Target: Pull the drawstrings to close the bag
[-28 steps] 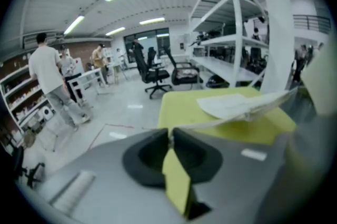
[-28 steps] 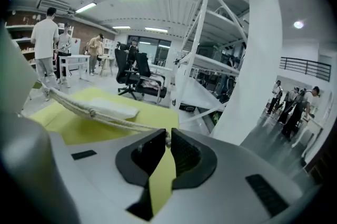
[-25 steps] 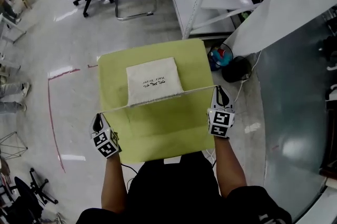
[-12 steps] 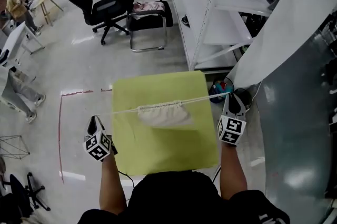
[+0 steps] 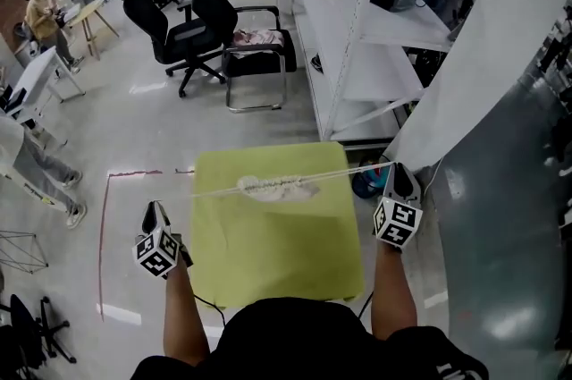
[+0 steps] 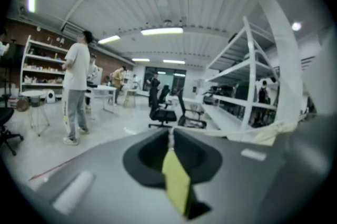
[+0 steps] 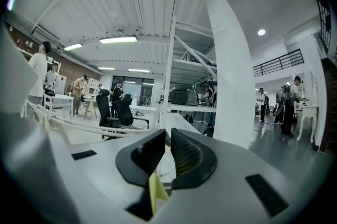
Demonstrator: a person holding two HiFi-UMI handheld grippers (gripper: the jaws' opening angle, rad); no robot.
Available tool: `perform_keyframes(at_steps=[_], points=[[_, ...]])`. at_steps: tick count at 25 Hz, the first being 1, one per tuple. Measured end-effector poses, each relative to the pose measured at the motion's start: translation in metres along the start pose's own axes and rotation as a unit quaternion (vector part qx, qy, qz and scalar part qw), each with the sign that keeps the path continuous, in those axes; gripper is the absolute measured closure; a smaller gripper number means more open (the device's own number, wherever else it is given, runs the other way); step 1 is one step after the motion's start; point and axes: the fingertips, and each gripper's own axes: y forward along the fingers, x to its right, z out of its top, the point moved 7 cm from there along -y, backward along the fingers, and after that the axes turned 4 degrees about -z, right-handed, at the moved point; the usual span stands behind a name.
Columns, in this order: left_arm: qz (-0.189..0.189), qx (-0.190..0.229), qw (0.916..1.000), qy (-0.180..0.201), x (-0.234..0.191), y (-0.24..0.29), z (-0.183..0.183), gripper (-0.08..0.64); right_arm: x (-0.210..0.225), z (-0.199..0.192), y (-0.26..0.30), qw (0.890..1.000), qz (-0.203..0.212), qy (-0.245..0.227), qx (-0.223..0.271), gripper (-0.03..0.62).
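Jaws shut on the drawstrings [image 5: 331,173] at both ends: head view shows left gripper [image 5: 155,213] and right gripper [image 5: 398,174] spread wider than a second ago, the once-flat bag [image 5: 273,187] bunched near the yellow table [image 5: 277,262]'s far edge; left, then right gripper view show cord pinched, so closing looks nearly done.

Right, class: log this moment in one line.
left hand-held gripper: shut on white cord drawstring | right hand-held gripper: shut on it | cream fabric bag: mouth gathered, cord taut
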Motion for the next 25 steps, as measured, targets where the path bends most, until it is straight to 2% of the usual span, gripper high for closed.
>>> perform_keyframes(at_steps=[9, 12, 16, 19, 22, 25], points=[[-0.002, 0.021, 0.9998, -0.003, 0.0, -0.002, 0.014, 0.526, 0.006, 0.013, 0.007, 1.0, 0.012, 0.017, 0.021, 0.557], [-0.01, 0.021, 0.9995, 0.024, 0.007, 0.004, 0.022, 0.525, -0.001, 0.017, 0.008, 0.999, 0.029, -0.004, 0.028, 0.557], [-0.039, 0.027, 0.9964, 0.071, 0.03, 0.021, 0.035, 0.525, -0.021, 0.026, 0.018, 0.996, 0.065, -0.033, 0.044, 0.557], [-0.061, 0.03, 0.9939, 0.088, 0.051, 0.045, 0.045, 0.525, -0.045, 0.035, 0.036, 0.994, 0.086, -0.041, 0.046, 0.557], [-0.08, 0.043, 0.9908, 0.1, 0.078, 0.073, 0.069, 0.525, -0.071, 0.057, 0.062, 0.992, 0.097, -0.056, 0.062, 0.557], [-0.1, 0.074, 0.986, 0.111, 0.102, 0.084, 0.099, 0.523, -0.09, 0.087, 0.074, 0.988, 0.107, -0.071, 0.089, 0.557]])
